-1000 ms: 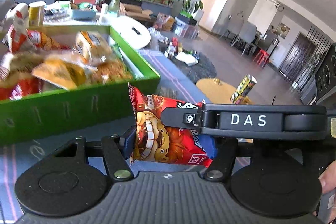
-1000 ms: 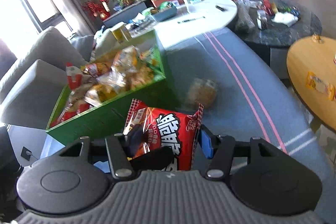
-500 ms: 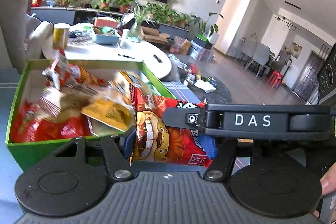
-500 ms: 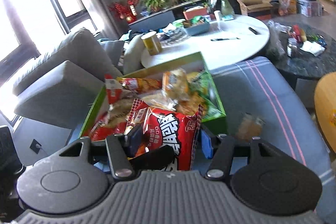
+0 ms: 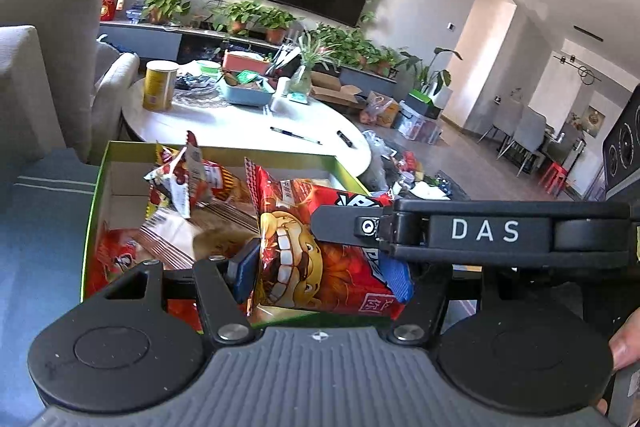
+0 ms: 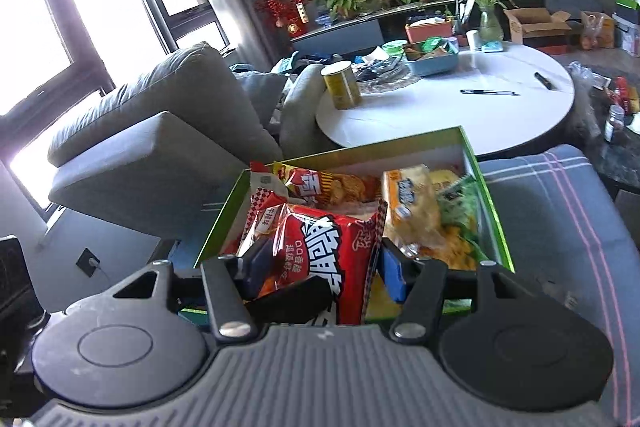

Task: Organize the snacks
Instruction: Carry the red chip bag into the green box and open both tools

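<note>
Both grippers hold one red snack bag, seen with its cartoon face in the left wrist view (image 5: 316, 259) and with its white lettering in the right wrist view (image 6: 320, 251). My left gripper (image 5: 324, 271) is shut on the bag. My right gripper (image 6: 316, 267) is shut on the same bag from the other side. The bag hangs over the near end of a green box (image 5: 93, 203), which also shows in the right wrist view (image 6: 494, 211). The box is full of several snack packets, among them a yellow one (image 6: 408, 203).
The box sits on a blue-grey striped cushion (image 6: 568, 227). Behind it stands a white round table (image 6: 460, 107) with a yellow can (image 6: 342, 85), pens and a blue tray. A grey sofa (image 6: 160, 131) is at the left.
Both grippers have carried the red bag from beside the box, low on the cushion, up and over the box's near end. Both grips stay shut.
</note>
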Motion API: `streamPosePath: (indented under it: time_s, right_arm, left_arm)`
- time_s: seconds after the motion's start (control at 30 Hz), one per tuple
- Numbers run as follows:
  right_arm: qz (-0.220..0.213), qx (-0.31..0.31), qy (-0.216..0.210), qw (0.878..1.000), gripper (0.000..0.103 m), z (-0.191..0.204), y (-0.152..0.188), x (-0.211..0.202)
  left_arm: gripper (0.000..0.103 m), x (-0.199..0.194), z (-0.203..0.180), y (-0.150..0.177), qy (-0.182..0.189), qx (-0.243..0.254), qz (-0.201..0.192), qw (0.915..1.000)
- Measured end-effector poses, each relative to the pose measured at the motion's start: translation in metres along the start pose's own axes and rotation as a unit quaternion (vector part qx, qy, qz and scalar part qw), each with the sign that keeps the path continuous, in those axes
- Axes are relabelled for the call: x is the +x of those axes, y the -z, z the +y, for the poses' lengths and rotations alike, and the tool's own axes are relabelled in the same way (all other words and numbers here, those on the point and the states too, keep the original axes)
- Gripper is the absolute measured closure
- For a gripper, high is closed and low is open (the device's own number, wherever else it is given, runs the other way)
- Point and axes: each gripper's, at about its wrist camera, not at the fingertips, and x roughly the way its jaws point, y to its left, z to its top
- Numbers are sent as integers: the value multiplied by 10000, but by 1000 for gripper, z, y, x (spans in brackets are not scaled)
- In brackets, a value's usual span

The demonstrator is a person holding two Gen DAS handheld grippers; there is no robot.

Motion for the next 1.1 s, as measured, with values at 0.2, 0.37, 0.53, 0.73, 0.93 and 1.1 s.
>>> streamPosePath:
  time_s: [0.2,0.37,0.53,0.73,0.93,1.1]
  right_arm:
    - [52,-15,-5,10000,29,1,-4,13]
    - [81,1,-15,10000,29,0,-6,22]
    - [176,-4,36,9998,29,-2,-6,35]
    - [251,63,14,9997,29,-7,-2,44]
    - [347,258,-15,9991,29,-13,0,51]
    - [397,318,16,9987,29,-16,1,55]
  left_arm:
    - [44,11,8,-3,-108,16,35,9999]
    - [44,20,16,-5,-140,-22,95,9999]
    - [43,31,23,-1,-208,-73,198,9996]
    - [42,35,26,2,-194,-70,195,9996]
    - [41,40,26,5,-224,-33,202,9995]
    - [39,45,24,8,-245,-21,247,9994]
